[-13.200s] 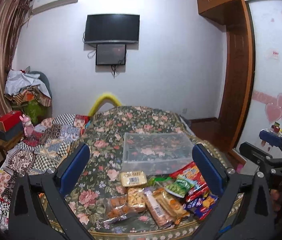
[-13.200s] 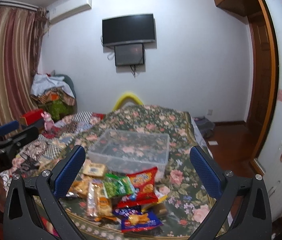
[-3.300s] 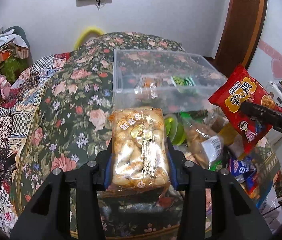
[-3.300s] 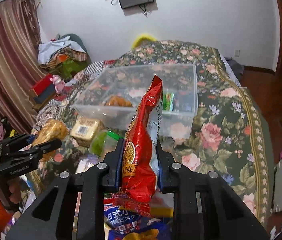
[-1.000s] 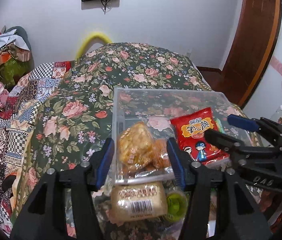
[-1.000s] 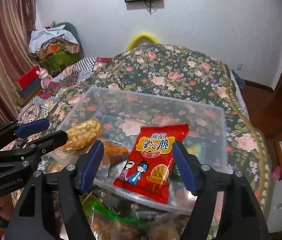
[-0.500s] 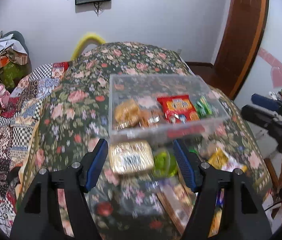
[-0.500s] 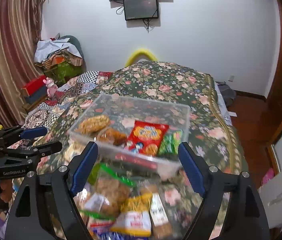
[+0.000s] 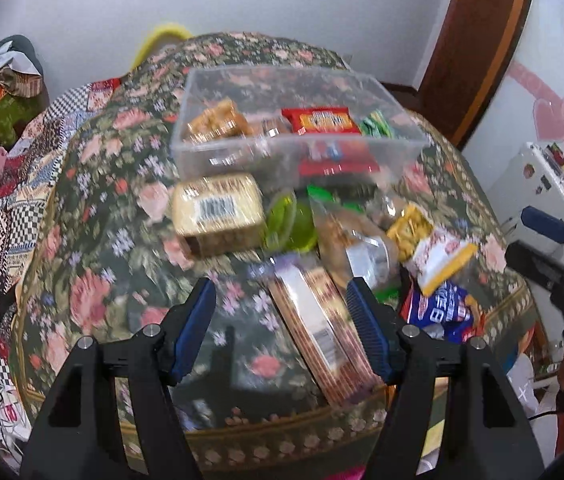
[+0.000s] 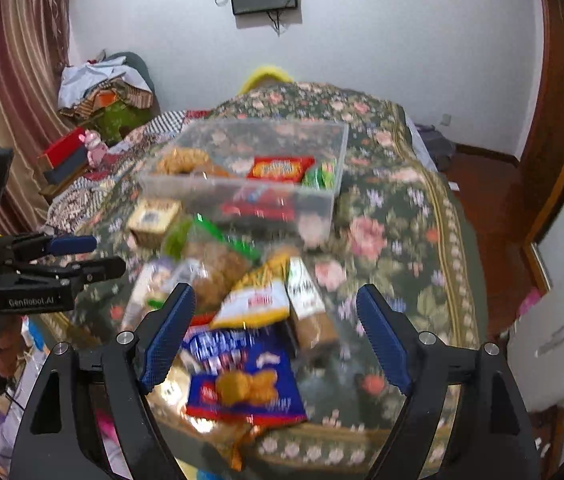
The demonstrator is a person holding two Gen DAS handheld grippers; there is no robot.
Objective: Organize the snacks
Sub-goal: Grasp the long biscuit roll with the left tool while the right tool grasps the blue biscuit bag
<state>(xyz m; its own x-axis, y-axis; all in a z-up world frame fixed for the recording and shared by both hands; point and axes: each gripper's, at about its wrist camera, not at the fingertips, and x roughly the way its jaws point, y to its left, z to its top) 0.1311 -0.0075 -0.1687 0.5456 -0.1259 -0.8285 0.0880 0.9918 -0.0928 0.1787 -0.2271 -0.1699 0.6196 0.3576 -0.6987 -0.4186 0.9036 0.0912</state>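
Note:
A clear plastic bin [image 9: 394, 148] [image 10: 322, 200] sits on the floral-covered table and holds a golden cookie pack [image 9: 215, 120], a red snack bag [image 9: 322, 120] [image 10: 282, 168] and a green packet [image 9: 378, 126]. Loose snacks lie in front of it: a yellow boxed pack [image 9: 217, 210], a long brown biscuit pack [image 9: 318, 328], a yellow bag [image 10: 253, 296] and a blue bag [image 10: 241, 384]. My left gripper [image 9: 282, 324] is open and empty above the long biscuit pack. My right gripper [image 10: 273, 336] is open and empty above the blue bag.
The table's front edge [image 9: 282, 436] is close below both grippers. A quilt-covered surface [image 9: 5, 200] with clothes lies to the left. A white appliance [image 9: 542, 184] stands to the right, with a wooden door frame [image 10: 554, 120] behind.
Both grippers have pulled back from the bin and dropped lower toward the loose snack pile. Both stay open and empty.

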